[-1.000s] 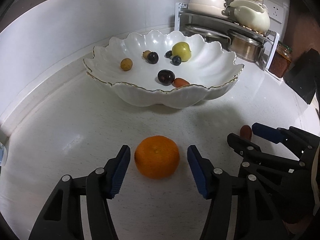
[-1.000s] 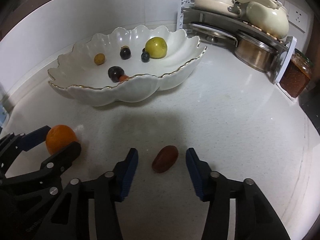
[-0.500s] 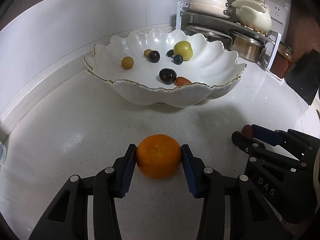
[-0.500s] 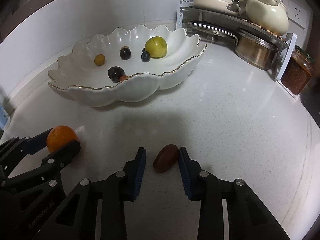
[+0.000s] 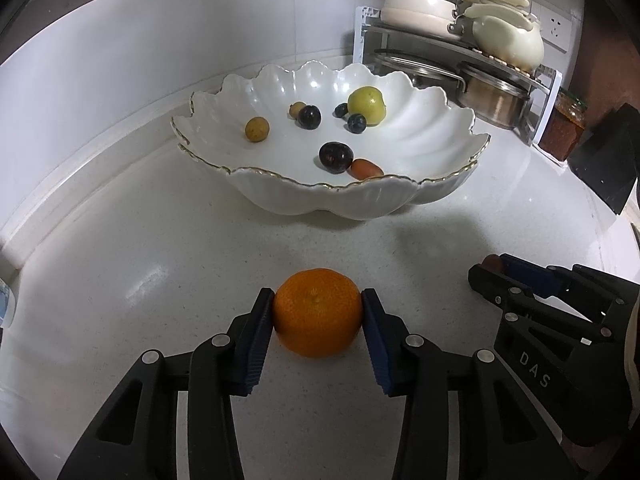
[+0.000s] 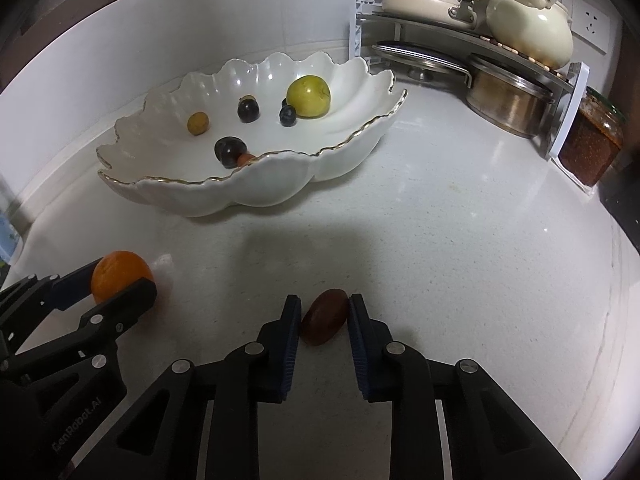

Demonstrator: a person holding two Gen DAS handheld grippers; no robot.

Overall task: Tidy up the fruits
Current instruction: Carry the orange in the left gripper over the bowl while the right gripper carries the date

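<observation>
My left gripper (image 5: 318, 304) is shut on an orange (image 5: 318, 312) that rests on the white counter; it also shows at the left of the right wrist view (image 6: 120, 274). My right gripper (image 6: 325, 312) is shut on a small dark red-brown fruit (image 6: 324, 316) on the counter; this gripper shows at the right of the left wrist view (image 5: 490, 268). A white scalloped bowl (image 5: 320, 196) with a gold rim stands beyond, holding a yellow-green apple (image 5: 366, 105), dark plums, blueberries and small yellow fruits.
A metal dish rack (image 6: 472, 40) with pots and cream lidded dishes stands at the back right. A jar of red preserve (image 6: 590, 140) sits beside it. A white tiled wall (image 5: 140, 48) runs behind the bowl. A dark object (image 5: 608, 160) lies at the far right.
Both grippers have closed: the left one's pads now press on the orange, the right one's pads on the dark red fruit. Both fruits still rest on the counter.
</observation>
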